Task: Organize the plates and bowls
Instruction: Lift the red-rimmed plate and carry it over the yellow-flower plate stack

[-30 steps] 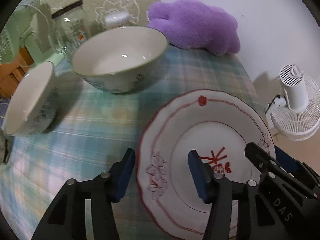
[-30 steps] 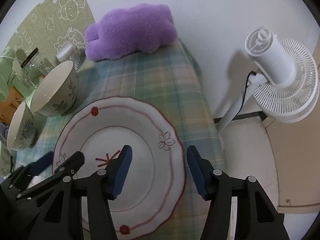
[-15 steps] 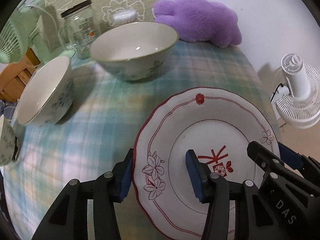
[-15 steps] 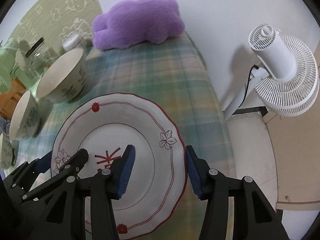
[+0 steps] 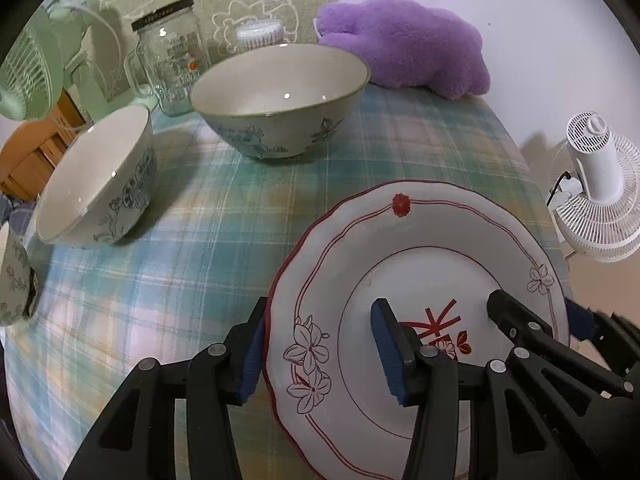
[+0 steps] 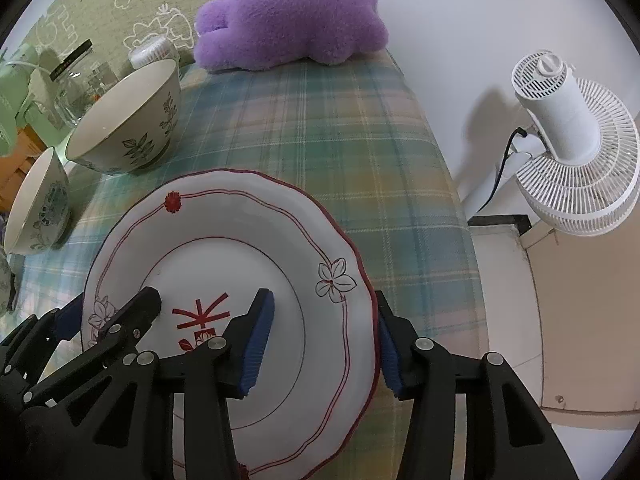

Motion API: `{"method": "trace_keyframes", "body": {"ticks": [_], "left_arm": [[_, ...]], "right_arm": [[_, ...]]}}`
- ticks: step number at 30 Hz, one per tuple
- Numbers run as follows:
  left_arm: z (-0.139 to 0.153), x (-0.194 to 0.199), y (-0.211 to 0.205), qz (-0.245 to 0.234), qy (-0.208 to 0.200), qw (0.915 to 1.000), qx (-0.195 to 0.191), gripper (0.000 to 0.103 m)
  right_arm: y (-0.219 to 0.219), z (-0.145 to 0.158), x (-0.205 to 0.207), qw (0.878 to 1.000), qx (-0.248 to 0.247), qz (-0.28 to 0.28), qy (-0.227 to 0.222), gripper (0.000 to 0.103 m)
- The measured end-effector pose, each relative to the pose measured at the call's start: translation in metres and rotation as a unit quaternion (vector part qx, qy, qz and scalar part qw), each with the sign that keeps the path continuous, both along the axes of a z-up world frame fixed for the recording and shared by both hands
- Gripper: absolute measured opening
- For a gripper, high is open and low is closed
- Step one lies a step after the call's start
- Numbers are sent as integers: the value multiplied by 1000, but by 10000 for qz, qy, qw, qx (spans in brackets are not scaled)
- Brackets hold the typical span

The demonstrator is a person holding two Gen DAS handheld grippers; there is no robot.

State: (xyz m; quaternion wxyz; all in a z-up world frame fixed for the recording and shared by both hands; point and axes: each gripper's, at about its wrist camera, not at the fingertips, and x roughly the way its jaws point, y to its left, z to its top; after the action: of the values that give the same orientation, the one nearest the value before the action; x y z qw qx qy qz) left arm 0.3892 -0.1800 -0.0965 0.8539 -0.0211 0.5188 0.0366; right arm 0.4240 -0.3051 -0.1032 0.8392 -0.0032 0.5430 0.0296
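A white plate [image 5: 432,248] with red trim and flower marks lies on the plaid cloth; it also shows in the right wrist view [image 6: 240,232]. My left gripper [image 5: 320,352] is open and straddles the plate's left rim. My right gripper [image 6: 324,340] is open and straddles its right rim. A large floral bowl [image 5: 280,96] stands behind the plate, also in the right wrist view [image 6: 128,120]. A smaller bowl [image 5: 96,184] stands to its left, also in the right wrist view [image 6: 36,200].
A purple plush toy [image 5: 404,44] lies at the table's far edge. A glass jar [image 5: 172,52] and a white-lidded container [image 5: 258,34] stand behind the bowls. A white fan [image 6: 568,140] stands on the floor to the right. A patterned cup [image 5: 12,280] is at far left.
Both grippers have drawn back a little and their jaws have narrowed slightly around the plate's rims. The bowls and jar now sit fuller in the left view.
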Motion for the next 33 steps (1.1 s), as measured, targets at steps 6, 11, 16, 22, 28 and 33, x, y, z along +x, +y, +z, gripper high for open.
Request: {"method": "trace_keyframes", "body": {"ticks": [6,11,16,22,28,33], "left_arm": [[19,-6,2,20,-159,9999,-40,50],[34,-15,4,-17,-237,9997,-12,50],[50,-30,7,-44,-333,9994,-35,50],[66,-56,11,-157,-368,9992,-78,50],[76,-80,12,-264,-372,9989,-129,50],[84,-103,10,-411,-392,9982,-180,50]], "right_arm": [[3,19,-3,9997,-104,49,-207,51],[3,36,-11,9996,-18,-18,-278,52],[7,56,-26,9992,-26,-52,-388,52],[11,76,-54,9989,-54,-131,-442,52],[11,92,-85,9985,-101,-237,-484,52],[10,99,-111,9981,-145,-360,-478,52]]}}
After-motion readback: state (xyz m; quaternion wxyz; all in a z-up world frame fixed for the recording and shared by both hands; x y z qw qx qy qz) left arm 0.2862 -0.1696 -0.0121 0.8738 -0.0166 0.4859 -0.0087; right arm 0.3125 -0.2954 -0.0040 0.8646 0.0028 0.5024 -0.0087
